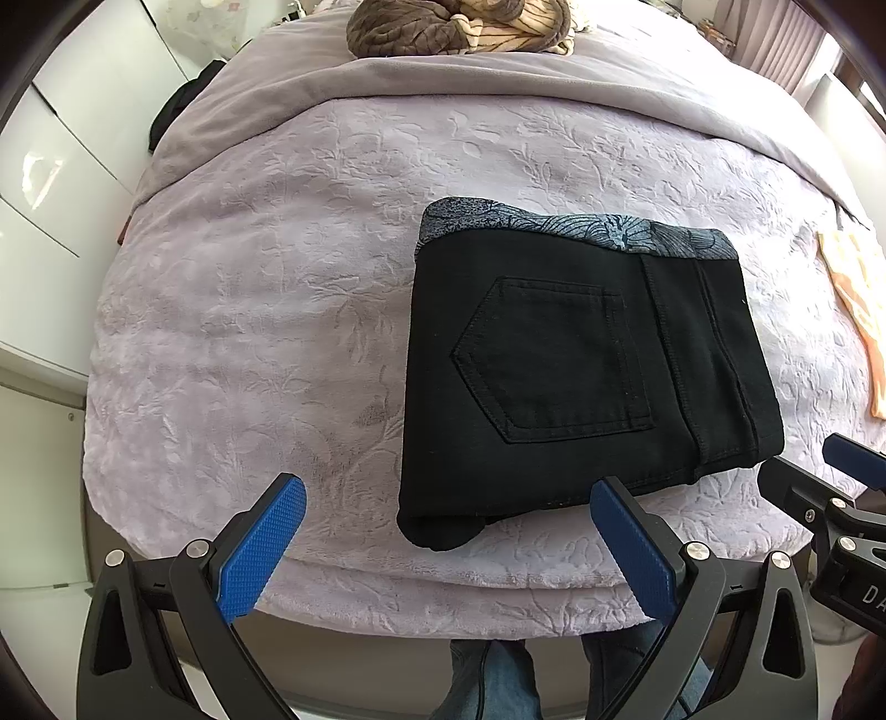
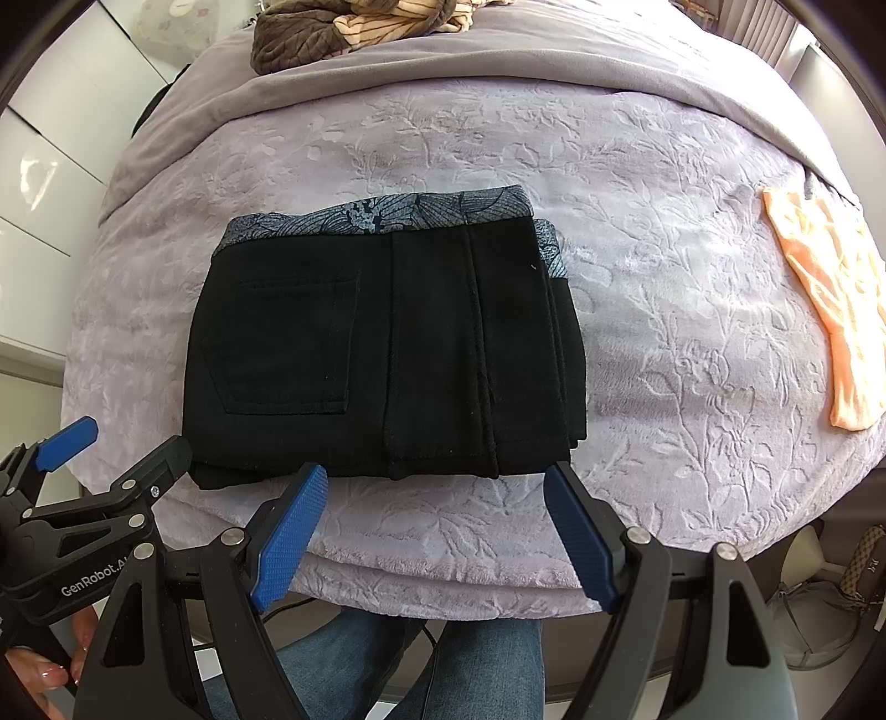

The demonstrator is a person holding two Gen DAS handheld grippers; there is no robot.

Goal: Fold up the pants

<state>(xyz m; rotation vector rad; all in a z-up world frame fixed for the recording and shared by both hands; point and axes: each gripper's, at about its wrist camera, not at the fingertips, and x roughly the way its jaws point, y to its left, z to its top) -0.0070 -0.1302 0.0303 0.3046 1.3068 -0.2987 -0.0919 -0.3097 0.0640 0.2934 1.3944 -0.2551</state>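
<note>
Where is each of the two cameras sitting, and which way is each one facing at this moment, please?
Left wrist: sits on the left gripper, looking steeply down over its open blue fingers at the folded black pants on the lilac bedspread; the person's jeans-clad legs show below.
Right wrist: sits on the right gripper, looking down at the same pants from further right; legs and a hand show.
Both share pants, bedspread, the orange garment and each other's gripper.

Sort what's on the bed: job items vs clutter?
Job:
- black pants, already folded into a compact stack
- left gripper, open, empty
- right gripper, open, empty

Lying about:
- orange garment, at the right edge
- brown and striped bundle, at the far end
</note>
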